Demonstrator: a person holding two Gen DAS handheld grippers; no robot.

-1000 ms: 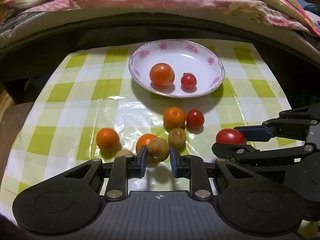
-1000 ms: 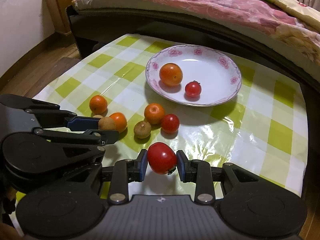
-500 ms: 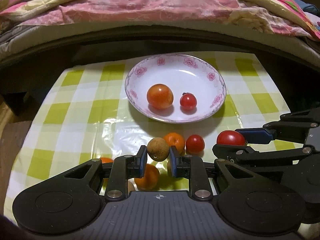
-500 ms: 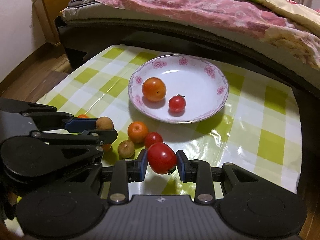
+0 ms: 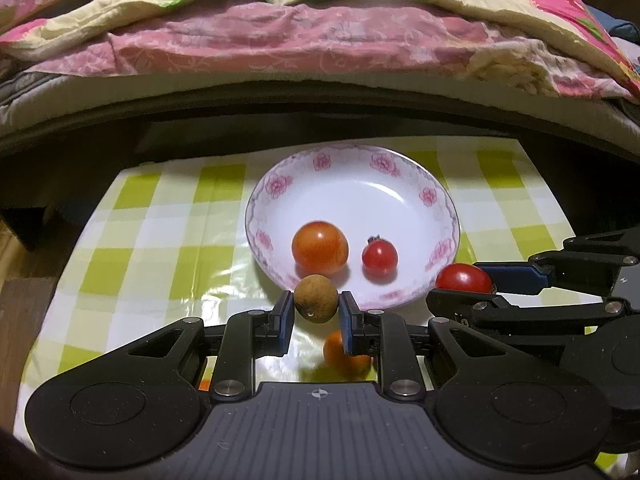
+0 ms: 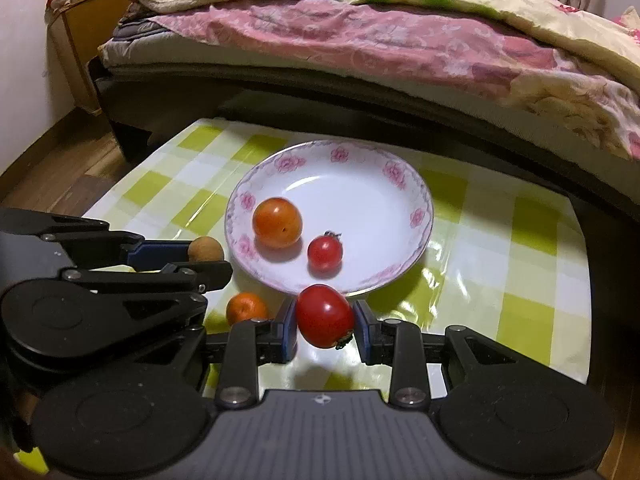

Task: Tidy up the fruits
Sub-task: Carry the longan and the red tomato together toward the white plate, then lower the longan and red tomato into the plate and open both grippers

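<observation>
Left hand-held gripper (image 5: 316, 314): closed on a brown round fruit (image 5: 316, 298), pinched between its two blue pads, held above the surface just at the near rim of the plate.
Right hand-held gripper (image 6: 325, 326): closed on a large red tomato (image 6: 325, 315), gripped on both sides, held at the plate's near edge.
Plate (image 6: 400, 192): white with pink flowers on the rim, on the far middle of the surface; it holds an orange tomato (image 6: 277, 222) on the left and a small red cherry tomato (image 6: 325, 251) to its right, the two apart.
Orange fruit (image 6: 246, 308): on the surface near the plate, below and between the two grippers.
Surface (image 6: 532, 224): covered in a glossy green and white checked cloth.
Bed (image 6: 360, 40): beyond the far edge, with pink and cream bedding.
</observation>
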